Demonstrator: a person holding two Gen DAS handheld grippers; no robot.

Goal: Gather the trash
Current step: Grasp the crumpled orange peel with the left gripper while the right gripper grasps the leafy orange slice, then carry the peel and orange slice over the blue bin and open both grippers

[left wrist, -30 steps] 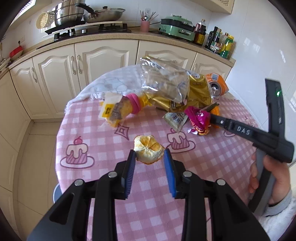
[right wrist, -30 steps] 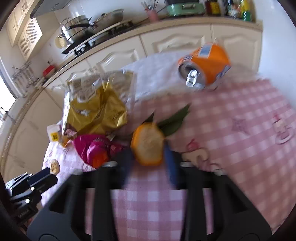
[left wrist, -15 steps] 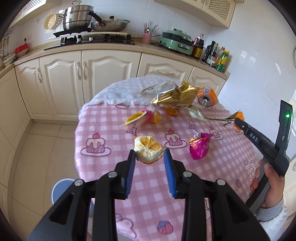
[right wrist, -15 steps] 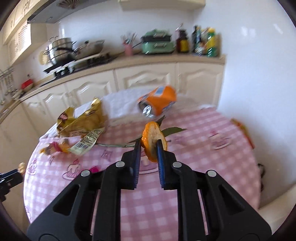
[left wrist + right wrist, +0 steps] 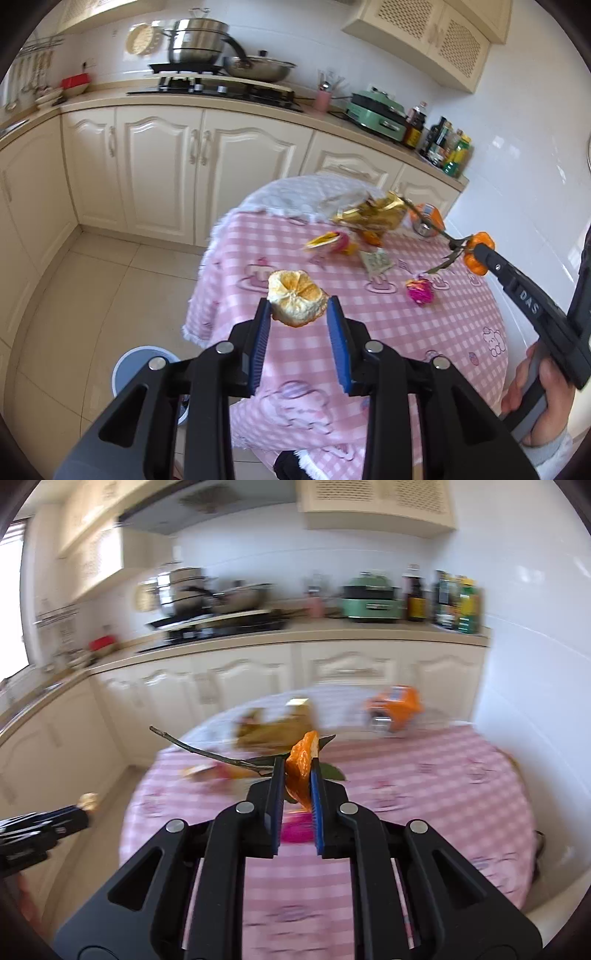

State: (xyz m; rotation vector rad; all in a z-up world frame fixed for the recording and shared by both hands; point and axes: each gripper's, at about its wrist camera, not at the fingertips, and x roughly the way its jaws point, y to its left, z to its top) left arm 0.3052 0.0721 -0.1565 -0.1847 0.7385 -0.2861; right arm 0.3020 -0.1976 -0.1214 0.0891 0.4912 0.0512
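My left gripper is shut on a pale orange peel, held in the air near the left edge of the round table. My right gripper is shut on an orange peel piece with a twig and leaves, held above the table; it also shows in the left wrist view. On the table lie a gold snack bag, an orange can, a pink wrapper and a yellow-pink wrapper.
A blue round bin stands on the tiled floor below my left gripper, left of the table. Cream cabinets and a counter with a stove, pots and bottles run behind. A white tiled wall is at the right.
Both grippers have lifted and pulled back from the table with their peels. The table now looks farther off, and the blue bin has come into the left wrist view.
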